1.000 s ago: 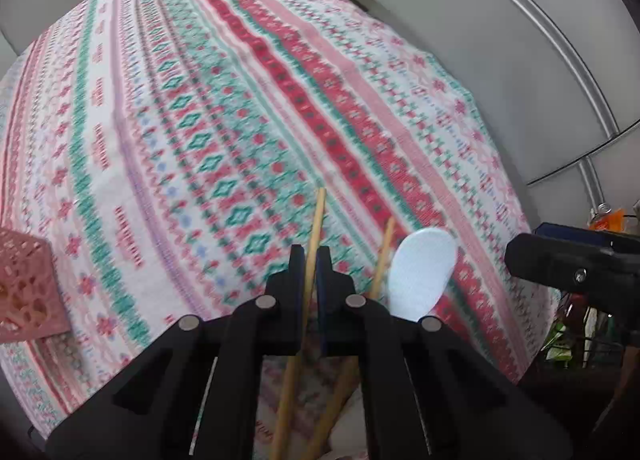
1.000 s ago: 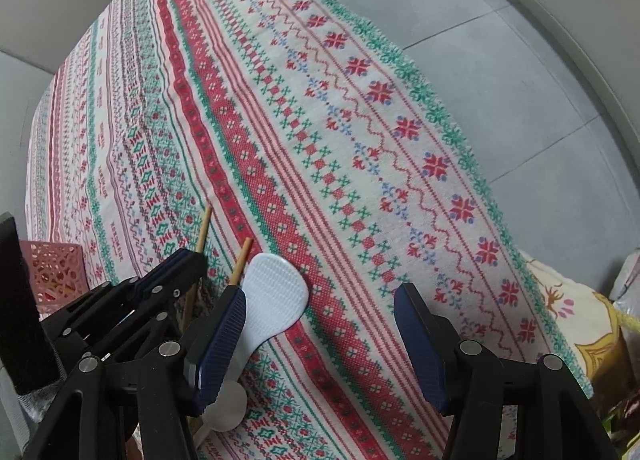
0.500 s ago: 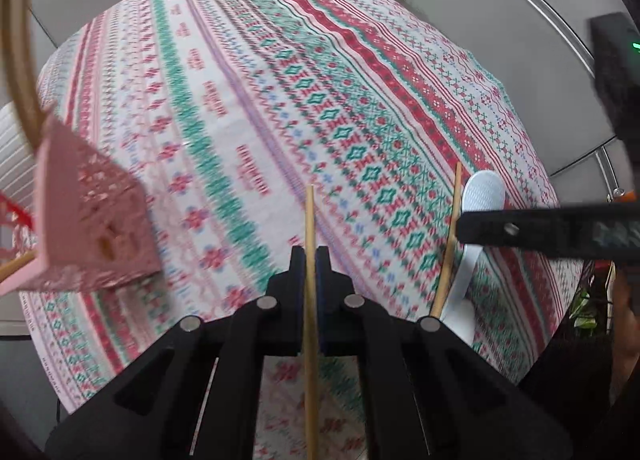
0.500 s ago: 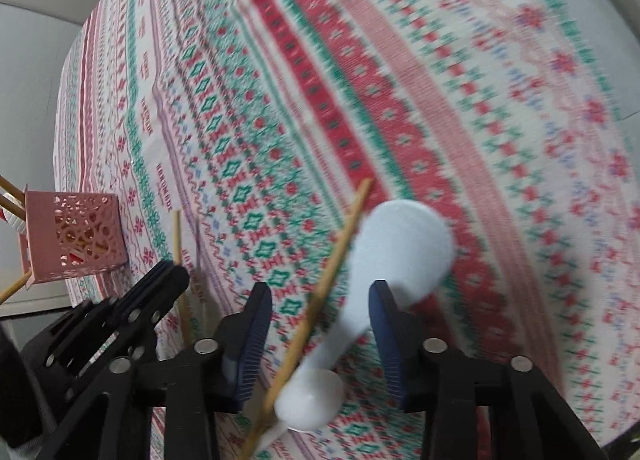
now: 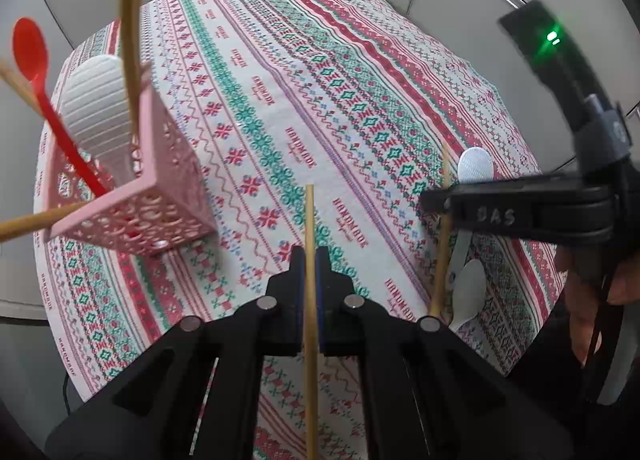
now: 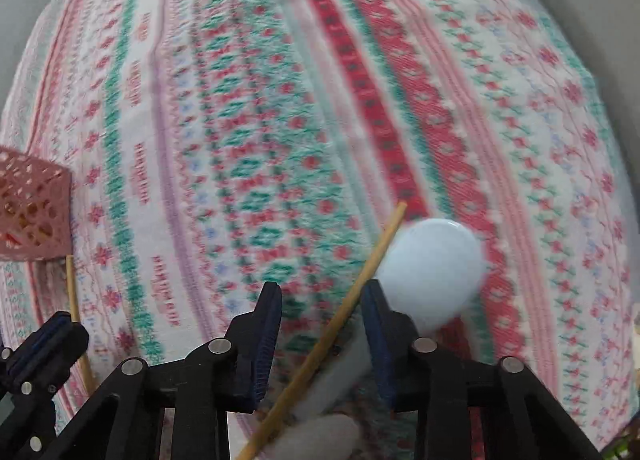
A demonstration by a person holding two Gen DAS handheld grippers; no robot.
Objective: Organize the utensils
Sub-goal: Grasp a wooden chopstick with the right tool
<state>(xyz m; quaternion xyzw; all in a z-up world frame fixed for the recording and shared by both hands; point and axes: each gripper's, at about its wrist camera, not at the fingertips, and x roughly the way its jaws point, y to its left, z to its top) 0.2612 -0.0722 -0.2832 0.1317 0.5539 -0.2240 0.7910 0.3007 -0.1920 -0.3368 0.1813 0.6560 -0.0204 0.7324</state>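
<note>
Left hand-held gripper (image 5: 309, 260): its jaws are pressing together on a single wooden chopstick (image 5: 309, 300), which is running straight up between the pads and poking out past the tips, above the cloth.
Right hand-held gripper (image 6: 320, 324): pointing down at the cloth with its jaws closing; a second chopstick (image 6: 352, 300) and the handle of a white rice paddle (image 6: 432, 264) are lying between the pads, and the right pad seems to be meeting the paddle handle while the left pad is standing clear. In the left wrist view the same gripper (image 5: 440, 203) is showing as a black bar across those two utensils.
Rice paddle and second chopstick: both lying on the cloth side by side near the right edge of the worktop, the chopstick just to the left of the paddle.
Utensil basket (image 5: 136, 203): a pink lattice holder standing at the left side of the worktop, well apart from the loose utensils.
Basket contents: a red spoon (image 5: 36, 59), another white ribbed paddle (image 5: 98, 107) and wooden sticks are leaning out of it.
Worktop (image 5: 360, 79): covered by a striped red, green and white patterned tablecloth.
Person: a hand (image 5: 592, 292) is showing at the right edge, behind the right tool.
</note>
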